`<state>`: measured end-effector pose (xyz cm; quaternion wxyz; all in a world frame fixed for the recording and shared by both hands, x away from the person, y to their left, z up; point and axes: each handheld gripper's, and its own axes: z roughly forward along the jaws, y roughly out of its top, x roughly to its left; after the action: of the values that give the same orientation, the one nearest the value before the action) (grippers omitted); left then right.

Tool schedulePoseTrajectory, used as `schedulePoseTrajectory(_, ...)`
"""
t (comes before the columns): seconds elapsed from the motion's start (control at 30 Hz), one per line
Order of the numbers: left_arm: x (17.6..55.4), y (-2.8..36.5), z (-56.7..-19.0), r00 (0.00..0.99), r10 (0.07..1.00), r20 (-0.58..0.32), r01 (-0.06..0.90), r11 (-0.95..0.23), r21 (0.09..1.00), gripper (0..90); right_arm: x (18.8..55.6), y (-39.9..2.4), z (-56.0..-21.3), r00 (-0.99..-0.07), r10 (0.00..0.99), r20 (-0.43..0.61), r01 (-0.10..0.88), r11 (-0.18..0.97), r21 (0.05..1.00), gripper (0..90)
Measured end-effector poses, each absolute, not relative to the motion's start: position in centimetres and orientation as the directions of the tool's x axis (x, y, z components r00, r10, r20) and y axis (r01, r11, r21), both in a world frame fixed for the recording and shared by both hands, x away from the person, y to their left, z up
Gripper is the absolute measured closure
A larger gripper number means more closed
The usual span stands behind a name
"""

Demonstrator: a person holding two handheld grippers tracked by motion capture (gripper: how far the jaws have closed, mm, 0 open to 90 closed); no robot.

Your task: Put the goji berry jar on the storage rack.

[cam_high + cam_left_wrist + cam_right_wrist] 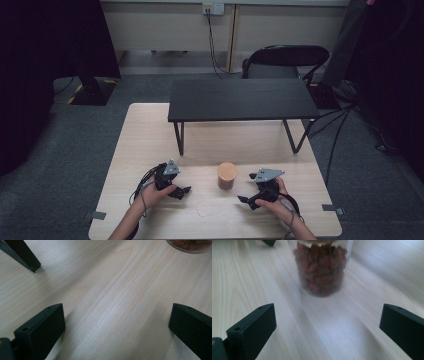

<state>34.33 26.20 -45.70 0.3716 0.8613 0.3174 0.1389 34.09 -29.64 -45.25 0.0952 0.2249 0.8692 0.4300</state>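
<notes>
From the high view, I see the jar (227, 176) standing upright on the table (150, 135), between my left gripper (184, 192) and right gripper (243, 199), apart from both; its wooden lid (227, 170) is on. In the left gripper view, the jaws stand wide with bare wood between them, and the jar's base (190, 245) is at the top right. In the right gripper view, jaws fully open, empty, the jar (320, 270) straight ahead, packed with red dried fruit. I judge it rigid, smooth-walled, slippery and moderately heavy; I'd grip mid-wall, below the lid.
</notes>
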Motion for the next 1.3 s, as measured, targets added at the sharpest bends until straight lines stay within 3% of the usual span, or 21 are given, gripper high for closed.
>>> schedulePoseTrajectory(0.2, 34.33, 26.21, -45.72, 0.76, 0.65, 0.003, 0.443, -0.522, 0.729, 0.0, 34.01, -28.89, -44.93, -0.889, 0.456, -0.033, 0.273, 0.587, 0.762, 0.9)
schedulePoseTrajectory(1.3, 34.43, 26.18, -45.72, 0.76, 0.65, 0.002, 0.443, -0.521, 0.729, 0.0, 34.01, -28.69, -45.38, -0.891, 0.454, -0.015, 0.286, 0.586, 0.758, 0.7)
